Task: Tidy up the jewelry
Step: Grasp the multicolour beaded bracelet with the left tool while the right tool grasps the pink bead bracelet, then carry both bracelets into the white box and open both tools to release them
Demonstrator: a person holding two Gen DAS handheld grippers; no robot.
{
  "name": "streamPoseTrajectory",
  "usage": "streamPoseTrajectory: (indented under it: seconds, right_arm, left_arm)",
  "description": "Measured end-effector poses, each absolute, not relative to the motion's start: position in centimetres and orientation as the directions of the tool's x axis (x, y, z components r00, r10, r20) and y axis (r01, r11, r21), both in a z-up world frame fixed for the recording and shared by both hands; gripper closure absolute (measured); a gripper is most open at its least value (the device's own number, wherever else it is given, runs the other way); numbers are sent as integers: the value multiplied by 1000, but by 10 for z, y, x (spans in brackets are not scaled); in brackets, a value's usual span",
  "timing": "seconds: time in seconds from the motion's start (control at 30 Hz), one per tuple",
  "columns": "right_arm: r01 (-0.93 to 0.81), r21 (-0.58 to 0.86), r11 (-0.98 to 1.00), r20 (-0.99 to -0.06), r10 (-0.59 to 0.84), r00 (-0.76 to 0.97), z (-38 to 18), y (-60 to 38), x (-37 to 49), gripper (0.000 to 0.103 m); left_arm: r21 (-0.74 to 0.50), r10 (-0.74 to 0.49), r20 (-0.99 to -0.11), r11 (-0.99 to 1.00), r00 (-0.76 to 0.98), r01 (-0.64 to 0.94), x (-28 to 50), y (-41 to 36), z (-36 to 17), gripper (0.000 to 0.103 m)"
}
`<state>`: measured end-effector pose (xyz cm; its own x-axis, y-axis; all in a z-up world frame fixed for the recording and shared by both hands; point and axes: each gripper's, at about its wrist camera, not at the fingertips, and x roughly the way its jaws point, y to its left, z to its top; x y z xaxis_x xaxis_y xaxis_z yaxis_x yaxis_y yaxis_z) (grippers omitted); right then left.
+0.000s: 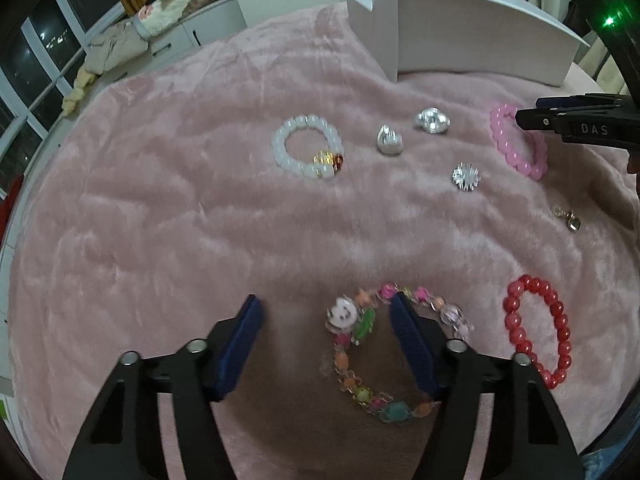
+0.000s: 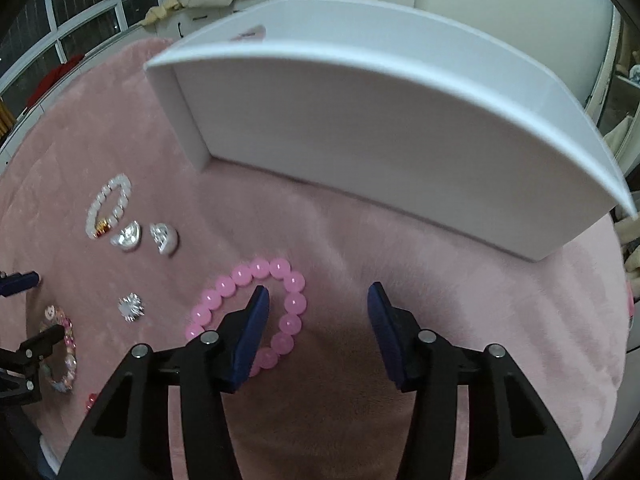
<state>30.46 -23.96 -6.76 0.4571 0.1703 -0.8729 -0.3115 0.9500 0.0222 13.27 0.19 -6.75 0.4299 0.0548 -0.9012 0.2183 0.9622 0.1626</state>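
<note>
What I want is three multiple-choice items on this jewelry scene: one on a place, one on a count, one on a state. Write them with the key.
1. Where is the white box?
A) at the far side of the pink blanket
B) between two bracelets
C) on the windowsill

2. How many silver pieces lie between the white bracelet and the pink bracelet?
A) one
B) three
C) five

3. The right tongs are:
A) shut on a bracelet
B) shut, empty
C) open

Key:
1 A, the box stands beyond all the jewelry.
2 B, there is a rounded one, a crumpled one and a flower-shaped one.
3 C, a wide gap shows between the fingers.
</note>
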Motion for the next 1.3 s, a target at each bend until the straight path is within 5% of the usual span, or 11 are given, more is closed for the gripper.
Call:
streamPoseTrajectory:
  seconds: [0.1,0.27,0.57,0.8,1.3]
  right_arm:
    - [-319,17,947,-876,168,453,-72,-240,306,51]
    - [-340,-8,940,-876,158,457,-76,-239,303,58]
    - [-348,3,937,-868,175,465,-76,-236,296,89]
    - [-319,202,926,-822,337,459,-58,-256,293,91]
    - [-397,344,851,-554,526,645,100,-285,292,91]
  left_arm:
    - [189,78,-899,957,432,220,130,-1,-73,44]
    - [189,64,-897,950,438,248,122,-11,-76,73]
    - [196,63,-895,945,441,262,123,-17,-73,74]
    - [151,5,-882,950,471,273,125,-26,-34,74]
    - [40,-208,-787,922,580,385,216,-97,110,74]
